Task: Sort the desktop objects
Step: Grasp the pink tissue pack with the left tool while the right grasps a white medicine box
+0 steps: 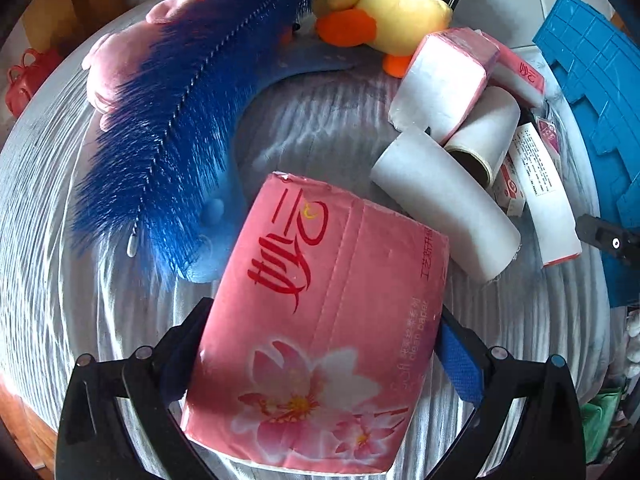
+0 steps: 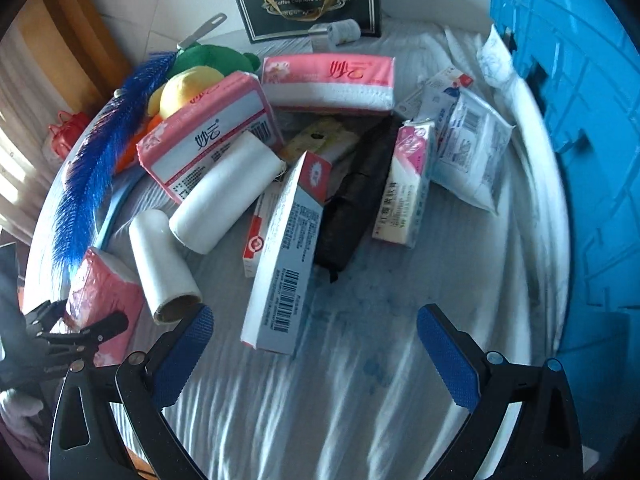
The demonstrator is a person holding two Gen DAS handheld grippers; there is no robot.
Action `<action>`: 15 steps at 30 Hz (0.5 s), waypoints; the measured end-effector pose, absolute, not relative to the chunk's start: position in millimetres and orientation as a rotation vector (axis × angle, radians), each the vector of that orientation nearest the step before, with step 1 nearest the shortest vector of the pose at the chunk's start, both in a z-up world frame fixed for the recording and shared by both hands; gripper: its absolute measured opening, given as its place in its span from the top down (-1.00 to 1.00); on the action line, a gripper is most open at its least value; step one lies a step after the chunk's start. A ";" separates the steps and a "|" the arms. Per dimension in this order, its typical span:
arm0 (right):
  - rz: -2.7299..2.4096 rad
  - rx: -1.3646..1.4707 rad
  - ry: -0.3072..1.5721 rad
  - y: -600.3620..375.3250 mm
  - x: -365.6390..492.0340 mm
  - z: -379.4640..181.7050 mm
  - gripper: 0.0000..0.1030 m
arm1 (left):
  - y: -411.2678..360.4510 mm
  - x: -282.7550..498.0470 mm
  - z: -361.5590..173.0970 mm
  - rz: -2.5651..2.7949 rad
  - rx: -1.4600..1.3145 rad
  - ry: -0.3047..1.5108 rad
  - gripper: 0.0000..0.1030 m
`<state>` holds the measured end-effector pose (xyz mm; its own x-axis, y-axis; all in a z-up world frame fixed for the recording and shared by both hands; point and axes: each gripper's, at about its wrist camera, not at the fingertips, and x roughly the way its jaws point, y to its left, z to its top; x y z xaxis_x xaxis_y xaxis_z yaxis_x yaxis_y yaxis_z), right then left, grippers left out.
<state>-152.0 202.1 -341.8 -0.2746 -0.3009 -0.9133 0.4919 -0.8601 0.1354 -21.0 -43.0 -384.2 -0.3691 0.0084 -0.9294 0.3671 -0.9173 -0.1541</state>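
My left gripper (image 1: 320,344) is shut on a pink tissue pack (image 1: 320,320) with flower print, held above the white cloth-covered round table (image 1: 48,240). The same pack (image 2: 102,300) and the left gripper show at the left edge of the right wrist view. My right gripper (image 2: 316,344) is open and empty above bare cloth, just in front of a long white toothpaste box (image 2: 286,256). Two white rolls (image 2: 222,192) (image 2: 162,264), two more pink tissue packs (image 2: 208,134) (image 2: 328,82), a black pouch (image 2: 356,200) and small packets (image 2: 404,188) lie in a pile.
A blue feather duster (image 1: 168,128), a pink plush (image 1: 116,64) and a yellow duck plush (image 1: 392,12) lie at the table's far left. A blue plastic crate (image 2: 580,120) stands at the right edge. A black gift bag (image 2: 308,0) stands at the back.
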 end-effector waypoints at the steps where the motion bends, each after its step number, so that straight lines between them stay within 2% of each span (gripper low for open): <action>1: -2.159 1.507 0.241 198.9 -153.9 -344.0 -1.00 | -42.5 -19.5 -384.1 -2.377 1.618 0.499 -0.98; 5: -2.153 1.549 0.247 187.6 -160.7 -351.9 -0.98 | -41.7 -18.0 -384.1 -2.368 1.613 0.492 -0.98; 7: -2.148 1.559 0.269 180.9 -161.8 -355.1 -0.79 | -41.6 -18.4 -383.3 -2.366 1.613 0.488 -0.97; 9: -2.139 1.564 0.299 173.5 -161.4 -358.7 -0.70 | -41.7 -18.6 -382.1 -2.361 1.613 0.489 -0.95; 11: -2.130 1.567 0.322 167.4 -160.5 -361.9 -0.49 | -41.5 -18.5 -380.6 -2.361 1.609 0.497 -0.92; 12: -2.121 1.566 0.330 164.5 -159.6 -363.7 -0.22 | -41.0 -18.2 -379.9 -2.363 1.607 0.502 -0.91; 13: -2.117 1.567 0.340 162.6 -158.8 -365.1 0.17 | -40.3 -17.9 -379.6 -2.367 1.607 0.503 -0.90; 15: -2.110 1.569 0.355 160.9 -157.0 -367.3 0.27 | -38.9 -16.6 -378.4 -2.361 1.600 0.499 -0.88</action>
